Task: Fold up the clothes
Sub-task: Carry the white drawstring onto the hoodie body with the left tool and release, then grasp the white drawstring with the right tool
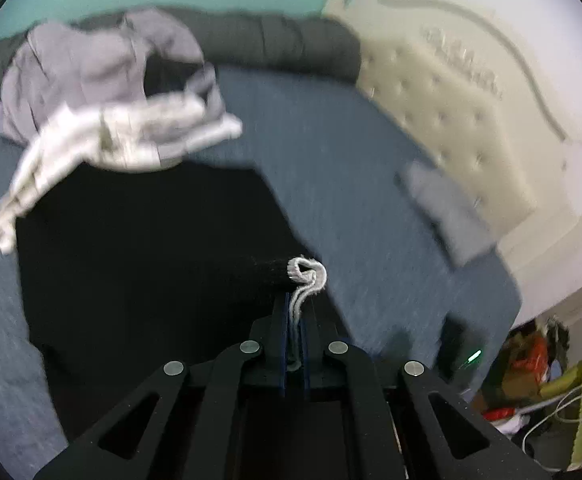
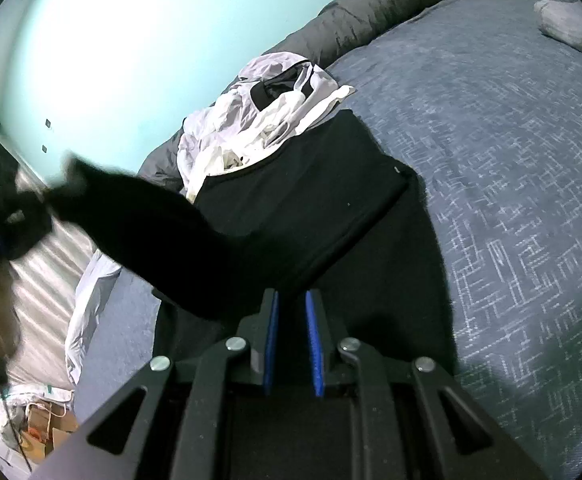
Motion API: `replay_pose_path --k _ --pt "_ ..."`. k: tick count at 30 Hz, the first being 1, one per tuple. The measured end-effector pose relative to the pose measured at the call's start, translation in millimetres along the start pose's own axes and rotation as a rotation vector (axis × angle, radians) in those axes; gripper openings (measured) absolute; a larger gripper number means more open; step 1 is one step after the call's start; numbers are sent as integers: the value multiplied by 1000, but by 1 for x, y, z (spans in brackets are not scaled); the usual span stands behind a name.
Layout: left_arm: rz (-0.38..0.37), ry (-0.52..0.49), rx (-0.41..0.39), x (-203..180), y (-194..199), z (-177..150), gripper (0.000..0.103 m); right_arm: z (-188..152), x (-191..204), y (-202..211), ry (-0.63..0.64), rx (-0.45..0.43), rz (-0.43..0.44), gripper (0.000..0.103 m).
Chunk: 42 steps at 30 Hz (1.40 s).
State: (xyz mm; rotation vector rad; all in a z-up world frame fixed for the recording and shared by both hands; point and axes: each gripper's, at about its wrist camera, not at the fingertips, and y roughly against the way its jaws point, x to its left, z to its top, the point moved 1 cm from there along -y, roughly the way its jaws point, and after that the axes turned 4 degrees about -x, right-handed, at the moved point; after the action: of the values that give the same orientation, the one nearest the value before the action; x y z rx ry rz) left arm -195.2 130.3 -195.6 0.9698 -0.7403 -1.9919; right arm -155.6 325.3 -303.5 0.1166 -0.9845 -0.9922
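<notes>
A black garment [image 1: 131,260] lies spread on the blue bedspread [image 1: 351,152]. My left gripper [image 1: 297,300] is shut on the garment's sleeve cuff [image 1: 307,274], whose pale lining curls out above the fingertips. In the right wrist view the black sleeve [image 2: 131,216] stretches up and left to a blurred hand with the left gripper [image 2: 7,216]. My right gripper [image 2: 291,296] hovers low over the garment's body [image 2: 311,184]. Its blue pads [image 2: 271,340] stand a narrow gap apart. The gap is dark, so whether black cloth sits in it is unclear.
A heap of grey and white clothes [image 1: 103,92] [image 2: 267,112] lies beyond the garment, against a rolled dark duvet [image 1: 271,36]. A tufted headboard [image 1: 451,92] and grey pillow [image 1: 443,204] are on the right. Bags and cables [image 1: 539,392] clutter the floor.
</notes>
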Motion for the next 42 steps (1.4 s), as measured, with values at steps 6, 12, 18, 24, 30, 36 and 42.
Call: replay_pose_path --k 6,12,18,24,30,36,42 --pt "50 49 40 24 -19 -32 53 0 -2 -1 -10 13 9 14" --pt "156 73 -3 77 10 -50 56 0 -8 -8 -50 31 1 38" --pt "252 185 -32 147 23 -85 56 4 -21 -8 -133 15 1 41" --pt "267 266 -62 188 16 -110 56 4 -37 3 -195 -14 -47 42" --pt "291 279 -111 204 13 -121 56 10 -39 4 -197 -18 -82 42" --pt "301 260 -130 211 6 -133 56 24 -26 -20 -88 42 -138 55" --pt "297 252 -143 216 -2 -140 56 26 -22 -45 4 132 -181 46"
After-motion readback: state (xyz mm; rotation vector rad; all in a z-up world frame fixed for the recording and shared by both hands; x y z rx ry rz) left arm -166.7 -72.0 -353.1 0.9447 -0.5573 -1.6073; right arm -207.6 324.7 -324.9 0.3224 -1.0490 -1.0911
